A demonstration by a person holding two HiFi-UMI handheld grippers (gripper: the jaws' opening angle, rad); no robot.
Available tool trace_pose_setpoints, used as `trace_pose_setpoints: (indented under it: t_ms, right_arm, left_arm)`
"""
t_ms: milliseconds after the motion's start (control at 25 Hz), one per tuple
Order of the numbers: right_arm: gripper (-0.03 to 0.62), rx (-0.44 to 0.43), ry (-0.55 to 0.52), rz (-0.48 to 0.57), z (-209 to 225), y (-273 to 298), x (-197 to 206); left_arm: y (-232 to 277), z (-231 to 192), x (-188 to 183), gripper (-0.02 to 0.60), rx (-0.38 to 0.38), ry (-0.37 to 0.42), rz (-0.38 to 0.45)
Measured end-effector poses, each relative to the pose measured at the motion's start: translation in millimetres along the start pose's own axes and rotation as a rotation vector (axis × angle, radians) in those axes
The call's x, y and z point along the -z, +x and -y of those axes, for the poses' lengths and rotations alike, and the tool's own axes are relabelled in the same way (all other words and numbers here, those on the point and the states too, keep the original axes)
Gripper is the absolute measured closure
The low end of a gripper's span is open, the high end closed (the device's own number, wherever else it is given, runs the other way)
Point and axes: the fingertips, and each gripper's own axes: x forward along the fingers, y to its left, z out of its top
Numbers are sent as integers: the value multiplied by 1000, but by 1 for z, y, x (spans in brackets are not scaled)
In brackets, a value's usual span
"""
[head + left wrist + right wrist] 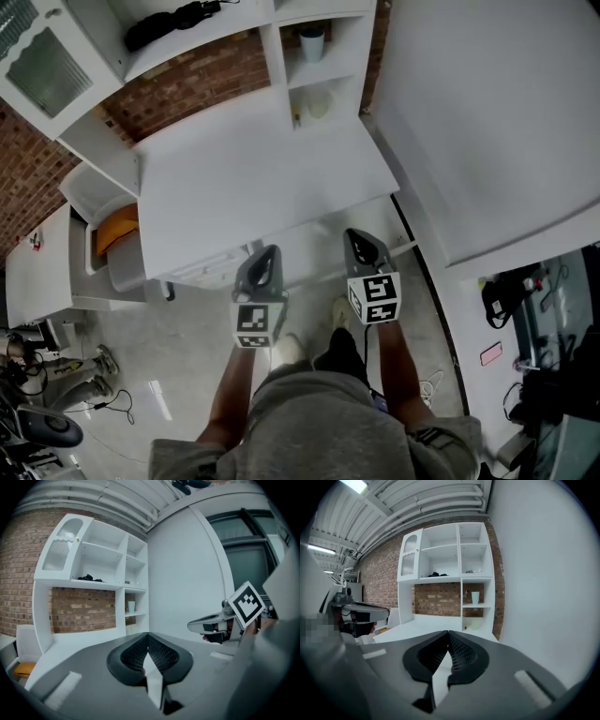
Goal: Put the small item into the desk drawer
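The white desk (253, 178) lies ahead of me with a shelf unit at its back right. A small yellowish item (297, 119) sits in the lowest cubby beside a pale round thing (320, 105), and a cup (312, 42) stands one shelf up. Under the desk's near edge a drawer front (211, 270) shows, apparently closed. My left gripper (265, 258) and right gripper (361, 242) hover side by side just short of that edge. In the gripper views the left gripper (148, 637) and the right gripper (449, 634) are both shut with nothing between the jaws.
A white panel (487, 122) runs along the desk's right side. At the left, a low white unit (89, 192) holds something orange (117, 230). A black item (173, 21) lies on the upper shelf. Cables and gear (56, 394) litter the floor at lower left.
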Motion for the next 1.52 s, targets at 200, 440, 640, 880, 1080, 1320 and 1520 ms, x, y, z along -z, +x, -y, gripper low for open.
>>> trace_pose_setpoints:
  t_ms: [200,440,640,880,1080,1320,1520]
  right_arm:
    - [591,48,11,35,-11,-32,-6]
    - [591,92,-3,58,-28,-74,-7]
    - [591,123,-18,82,-39,-106,-8]
    - [591,135,-11,86,-48,-131,3]
    - [591,134,15,81,-52,-140,13]
    - [591,130,5,97,-55,-140,10]
    - [591,128,-11,85,-55,-137,12]
  left_arm:
    - [-31,0,-8,569,13,6,10]
    - [-70,0,-8,569,30,22,24]
    - [-95,0,-3,569,32,22,25]
    - [-117,0,-4,569,28,34,47]
    - [-125,1,-2,569,28,44,45]
    - [-124,5,-2,569,28,44,48]
    - [-121,6,-5,569,31,47,51]
